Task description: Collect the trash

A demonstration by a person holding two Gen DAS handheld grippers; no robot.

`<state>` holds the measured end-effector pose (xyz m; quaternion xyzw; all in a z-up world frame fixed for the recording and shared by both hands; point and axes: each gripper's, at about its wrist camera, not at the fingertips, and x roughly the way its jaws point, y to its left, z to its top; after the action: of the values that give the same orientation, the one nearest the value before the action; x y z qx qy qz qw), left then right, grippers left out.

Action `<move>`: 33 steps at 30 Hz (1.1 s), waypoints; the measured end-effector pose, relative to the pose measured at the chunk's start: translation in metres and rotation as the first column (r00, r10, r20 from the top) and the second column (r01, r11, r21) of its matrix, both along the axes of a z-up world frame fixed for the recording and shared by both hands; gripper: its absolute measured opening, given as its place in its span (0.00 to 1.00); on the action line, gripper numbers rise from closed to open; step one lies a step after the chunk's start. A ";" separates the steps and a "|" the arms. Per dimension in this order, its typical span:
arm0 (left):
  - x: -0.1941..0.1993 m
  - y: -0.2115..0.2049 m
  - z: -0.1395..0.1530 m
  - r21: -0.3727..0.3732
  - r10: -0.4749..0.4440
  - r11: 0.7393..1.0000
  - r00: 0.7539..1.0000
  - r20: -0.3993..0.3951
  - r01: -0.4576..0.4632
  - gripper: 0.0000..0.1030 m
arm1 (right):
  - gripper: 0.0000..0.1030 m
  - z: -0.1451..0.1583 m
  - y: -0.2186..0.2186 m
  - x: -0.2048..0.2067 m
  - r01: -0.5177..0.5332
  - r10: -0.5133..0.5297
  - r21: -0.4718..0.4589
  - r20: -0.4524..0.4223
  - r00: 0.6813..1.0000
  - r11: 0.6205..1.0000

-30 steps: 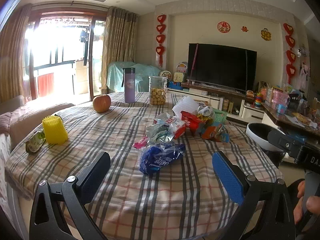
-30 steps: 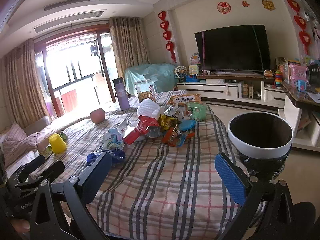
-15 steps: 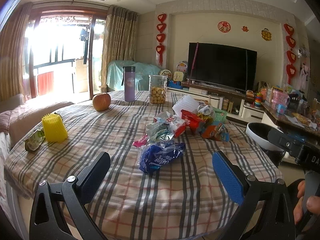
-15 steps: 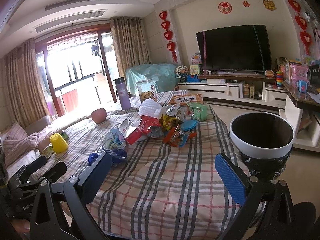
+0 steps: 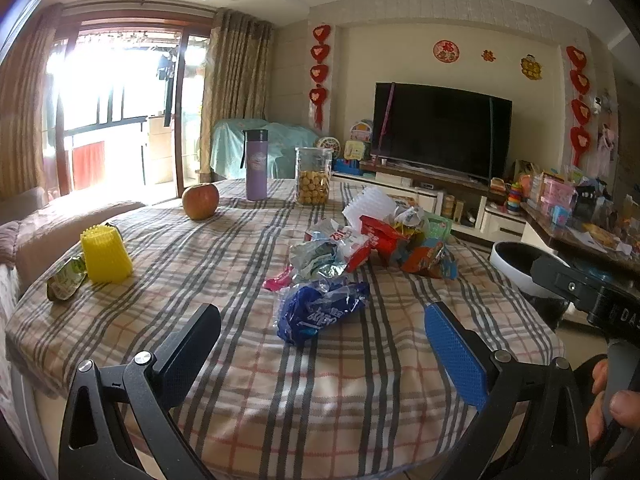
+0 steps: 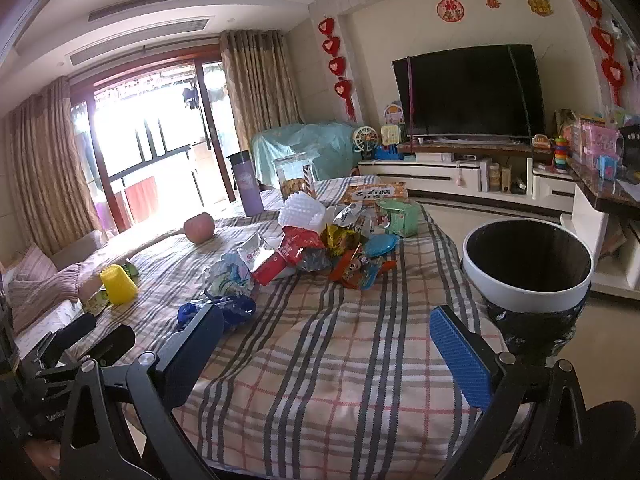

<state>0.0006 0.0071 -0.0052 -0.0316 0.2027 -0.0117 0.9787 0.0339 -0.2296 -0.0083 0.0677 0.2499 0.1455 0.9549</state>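
A heap of crumpled snack wrappers (image 5: 376, 240) (image 6: 320, 248) lies on the plaid-clothed table (image 5: 224, 264) (image 6: 328, 360). A blue wrapper (image 5: 320, 312) (image 6: 224, 308) sits nearest, just beyond my left gripper (image 5: 320, 340), which is open and holds nothing. My right gripper (image 6: 324, 340) hovers open over the table's near edge, well short of the heap. A white-rimmed trash bin (image 6: 528, 264) (image 5: 516, 264) with a black liner stands off the table's right side.
An apple (image 5: 200, 200), a purple flask (image 5: 256, 164), a cookie jar (image 5: 312, 176), a yellow cup (image 5: 106, 256) and a green packet (image 5: 66, 278) also sit on the table. A green box (image 6: 398, 218) lies behind the heap. A hand (image 5: 612, 400) grips the other tool.
Both views have crept slightly toward the table and the wrappers. Both grippers stay open, and nothing on the table has moved.
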 end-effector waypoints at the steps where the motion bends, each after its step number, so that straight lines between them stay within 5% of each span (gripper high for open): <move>1: 0.000 0.000 0.000 0.005 0.001 1.000 1.000 0.000 -0.001 0.99 | 1.00 -0.001 0.000 0.000 0.000 0.000 0.000 -0.002 1.000 1.000; 16: 0.047 0.010 -0.018 0.060 0.015 0.998 0.994 -0.107 -0.008 0.99 | 1.00 -0.020 -0.010 0.050 -0.002 0.003 0.014 -0.113 0.994 1.000; 33: 0.130 0.023 -0.041 0.004 -0.002 1.000 0.972 -0.236 0.003 0.97 | 0.99 -0.067 -0.004 0.147 0.010 -0.004 0.019 -0.306 0.952 1.000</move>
<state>0.1306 0.0305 -0.0466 -0.0303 0.3179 -0.0087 0.9476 0.1809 -0.2333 -0.0748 0.0998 0.3932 0.1323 0.9044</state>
